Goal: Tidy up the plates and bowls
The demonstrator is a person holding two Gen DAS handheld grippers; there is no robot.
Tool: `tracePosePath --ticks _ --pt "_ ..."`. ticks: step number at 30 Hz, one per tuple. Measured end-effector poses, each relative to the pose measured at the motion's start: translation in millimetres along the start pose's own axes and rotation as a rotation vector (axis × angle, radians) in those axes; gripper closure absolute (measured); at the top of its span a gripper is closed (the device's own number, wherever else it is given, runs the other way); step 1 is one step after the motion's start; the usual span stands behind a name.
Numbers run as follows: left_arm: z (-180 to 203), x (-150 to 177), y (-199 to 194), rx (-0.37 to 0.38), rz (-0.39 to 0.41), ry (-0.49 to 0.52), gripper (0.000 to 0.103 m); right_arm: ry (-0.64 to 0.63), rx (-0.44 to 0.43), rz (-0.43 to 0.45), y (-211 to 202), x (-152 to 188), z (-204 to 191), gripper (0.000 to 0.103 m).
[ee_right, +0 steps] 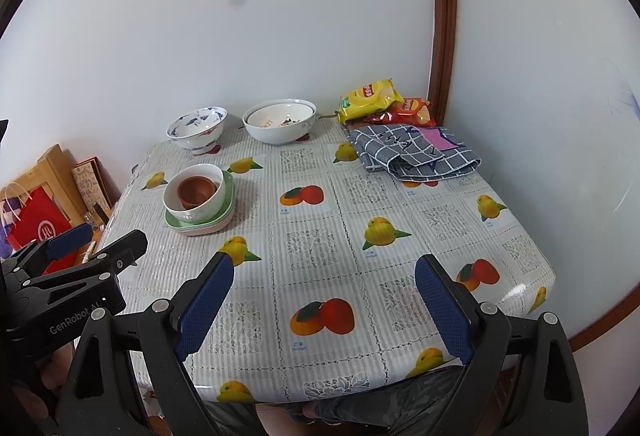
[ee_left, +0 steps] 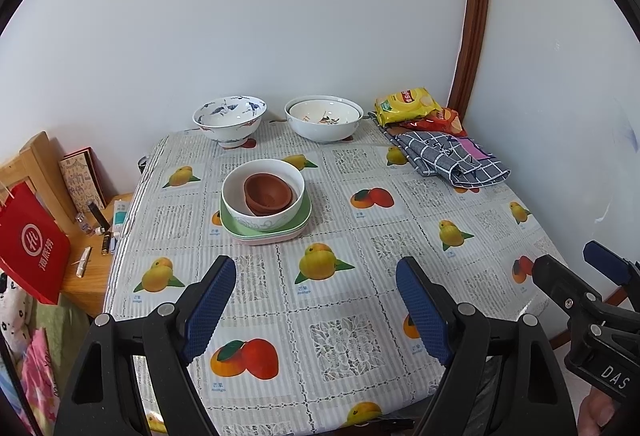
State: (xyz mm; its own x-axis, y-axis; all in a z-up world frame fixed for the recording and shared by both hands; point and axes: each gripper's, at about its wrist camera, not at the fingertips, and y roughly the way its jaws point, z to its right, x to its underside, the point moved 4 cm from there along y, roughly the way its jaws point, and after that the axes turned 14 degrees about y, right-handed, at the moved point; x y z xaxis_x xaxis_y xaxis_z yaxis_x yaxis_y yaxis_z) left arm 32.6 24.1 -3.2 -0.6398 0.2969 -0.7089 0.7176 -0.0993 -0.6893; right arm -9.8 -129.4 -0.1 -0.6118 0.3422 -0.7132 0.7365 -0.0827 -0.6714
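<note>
A white bowl (ee_left: 264,192) holding stacked brown bowls (ee_left: 268,194) sits on green and pink square plates (ee_left: 266,230) at the table's left middle; the stack also shows in the right wrist view (ee_right: 198,198). A blue-patterned bowl (ee_left: 230,118) (ee_right: 197,126) and nested white bowls (ee_left: 324,118) (ee_right: 279,126) stand at the back by the wall. My left gripper (ee_left: 316,300) is open and empty over the front of the table. My right gripper (ee_right: 324,310) is open and empty over the front edge, to the right of the left one.
The table (ee_left: 360,236) has a fruit-print cloth. Snack bags (ee_left: 408,106) and a folded checked cloth (ee_left: 452,156) lie at the back right corner. A wooden side stand (ee_left: 86,268) with a red bag (ee_left: 34,256) and small items is left of the table.
</note>
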Motion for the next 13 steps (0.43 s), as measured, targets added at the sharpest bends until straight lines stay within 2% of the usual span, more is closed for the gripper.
tracePosePath --ticks 8,10,11,13 --pt "-0.8 1.1 3.3 -0.005 -0.002 -0.004 0.021 0.001 -0.006 0.000 4.0 0.7 -2.7 0.012" --pt "-1.9 1.8 5.8 -0.009 -0.009 -0.007 0.018 0.002 -0.008 -0.001 5.5 1.0 -3.4 0.012" --pt "-2.8 1.8 7.5 -0.010 -0.011 -0.010 0.013 0.003 -0.010 0.000 7.0 0.9 -3.9 0.012" --pt "-3.9 1.8 9.7 -0.005 -0.007 -0.010 0.012 0.002 -0.014 -0.002 9.3 1.3 -4.7 0.012"
